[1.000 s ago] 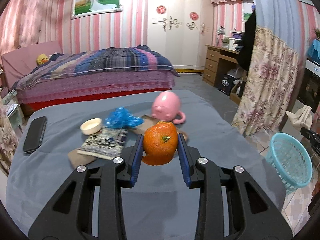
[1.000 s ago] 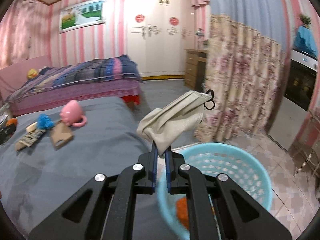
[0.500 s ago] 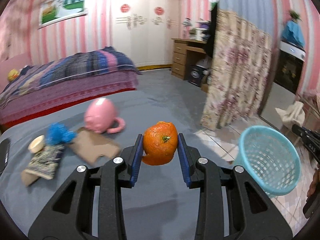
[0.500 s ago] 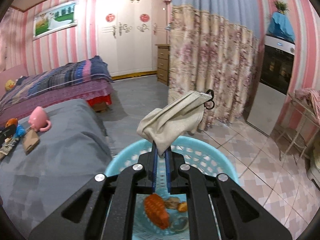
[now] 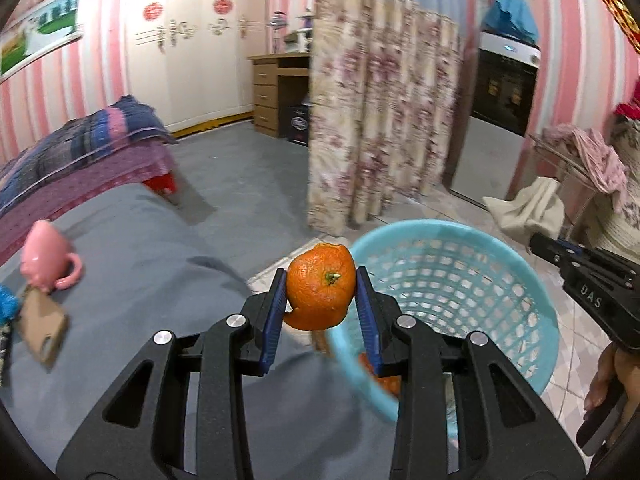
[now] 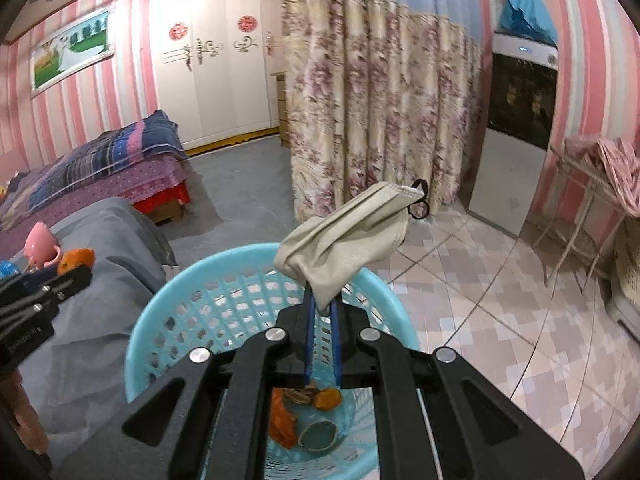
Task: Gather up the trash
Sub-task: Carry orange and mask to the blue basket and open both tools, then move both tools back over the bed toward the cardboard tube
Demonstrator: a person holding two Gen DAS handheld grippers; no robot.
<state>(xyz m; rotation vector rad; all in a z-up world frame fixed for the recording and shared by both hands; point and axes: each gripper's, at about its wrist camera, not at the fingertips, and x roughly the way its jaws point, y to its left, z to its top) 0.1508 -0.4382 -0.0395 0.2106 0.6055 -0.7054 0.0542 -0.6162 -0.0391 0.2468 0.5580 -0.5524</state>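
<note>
Left gripper (image 5: 321,305) is clamped on one orange peel (image 5: 320,291), held at the near rim of the light-blue basket (image 5: 460,276). Right gripper (image 6: 321,316) has its jaws pressed together on one beige face mask (image 6: 344,240), held above the same basket, which stands on the tiled floor (image 6: 500,300) beside a grey-covered bed (image 5: 132,264). Inside the basket lie orange peel scraps and a cardboard tube (image 6: 318,434). On the grey cover sit one pink mug (image 5: 46,256) and one brown card piece (image 5: 42,330). Pink striped walls, a floral curtain (image 6: 372,112), a white wardrobe (image 6: 216,60) and a second bed (image 6: 100,160) fill the room.
</note>
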